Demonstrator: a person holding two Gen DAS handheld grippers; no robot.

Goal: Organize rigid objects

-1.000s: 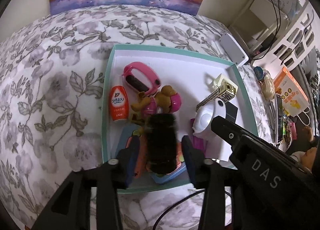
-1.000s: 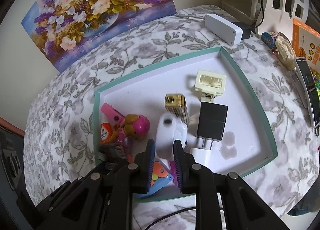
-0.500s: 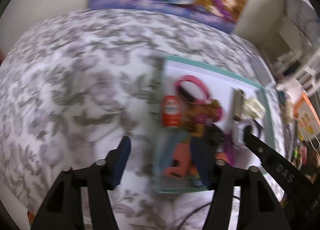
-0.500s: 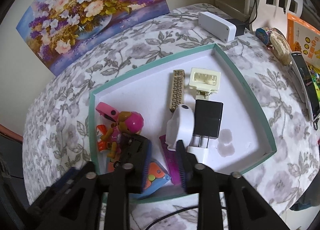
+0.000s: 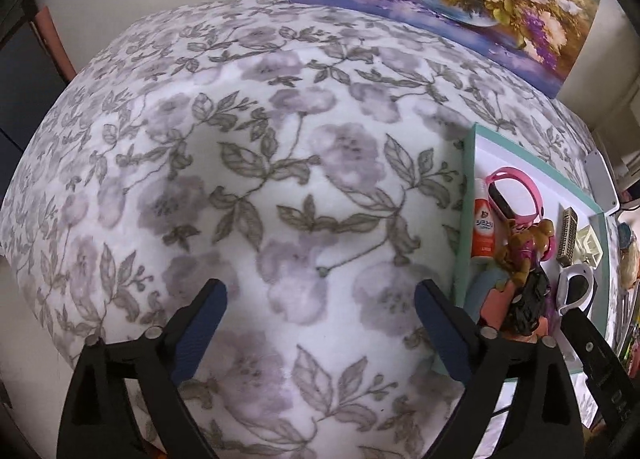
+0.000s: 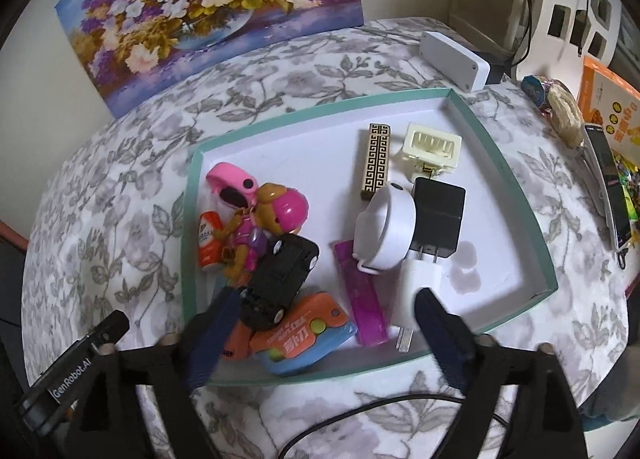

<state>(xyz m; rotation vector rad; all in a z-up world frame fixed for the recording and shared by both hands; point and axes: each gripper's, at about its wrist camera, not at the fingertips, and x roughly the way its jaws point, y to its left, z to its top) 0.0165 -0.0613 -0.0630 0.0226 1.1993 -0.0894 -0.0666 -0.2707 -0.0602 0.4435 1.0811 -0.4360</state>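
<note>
**Inspector A:** Contents of the teal tray [image 6: 516, 187]?

**Inspector B:** All rigid items are gathered inside it. The black toy car [image 6: 280, 283] rests tilted on the orange toy phone [image 6: 304, 335] at about 7 o'clock, leaning against the pink pup figure [image 6: 260, 227]. It looks dropped onto the pile, not seated flat. The chargers, the white band [image 6: 384, 231] and the patterned bar [image 6: 376, 161] sit toward 1 o'clock, touching or just beside each other.

**Inspector A:** Right tongs [image 6: 324, 323]?

**Inspector B:** Apart, holding nothing, poised over the tray's near edge and angled down at the pile. One finger sits beside the car; I cannot tell whether it touches.

**Inspector A:** Left tongs [image 5: 320, 335]?

**Inspector B:** Spread wide, empty, pointed at the bare flowered cloth of the worktop [image 5: 280, 179]. The tray shows only at 3 o'clock in that view. I judge this hand idle and clear of the work.
</note>
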